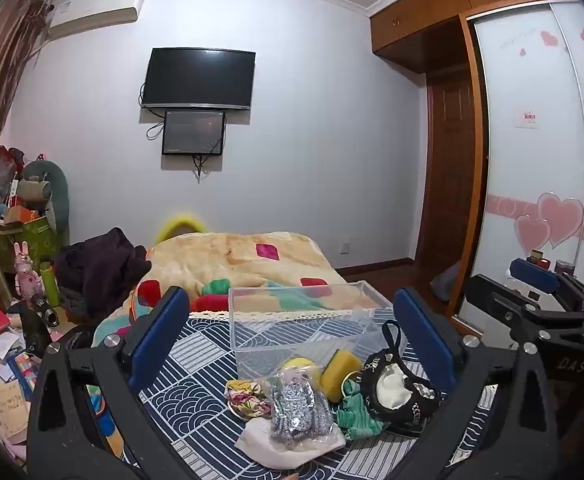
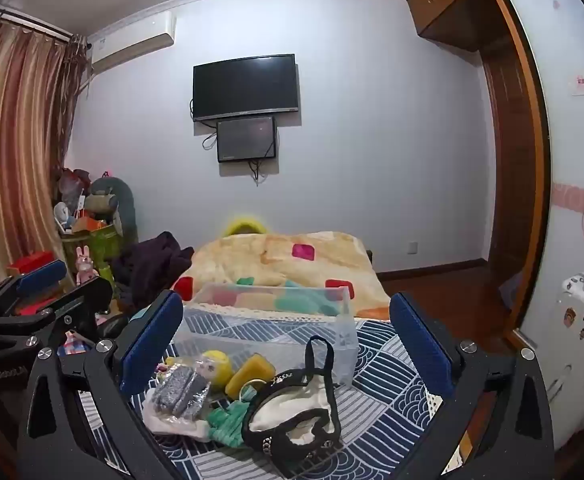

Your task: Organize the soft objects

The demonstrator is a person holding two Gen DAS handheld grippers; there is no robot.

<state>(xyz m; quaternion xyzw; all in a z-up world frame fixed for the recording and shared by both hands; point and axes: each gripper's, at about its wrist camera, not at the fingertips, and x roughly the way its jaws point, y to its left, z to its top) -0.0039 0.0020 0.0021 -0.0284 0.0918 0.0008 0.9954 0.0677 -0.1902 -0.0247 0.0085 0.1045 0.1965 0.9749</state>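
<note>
Reading "DAS": right hand-held gripper (image 1: pixel 548 308)

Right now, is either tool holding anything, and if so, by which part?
Nothing is held. The left tool and the right tool both stand open above the pile of soft things, short of the black purse and the clear bin.

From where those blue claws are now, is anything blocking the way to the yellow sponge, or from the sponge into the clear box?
Partly. The yellow sponge sits behind the black bag and green cloth, between it and the open right gripper. The clear plastic box stands just behind the sponge with its top open; nothing visible lies between them.
</note>
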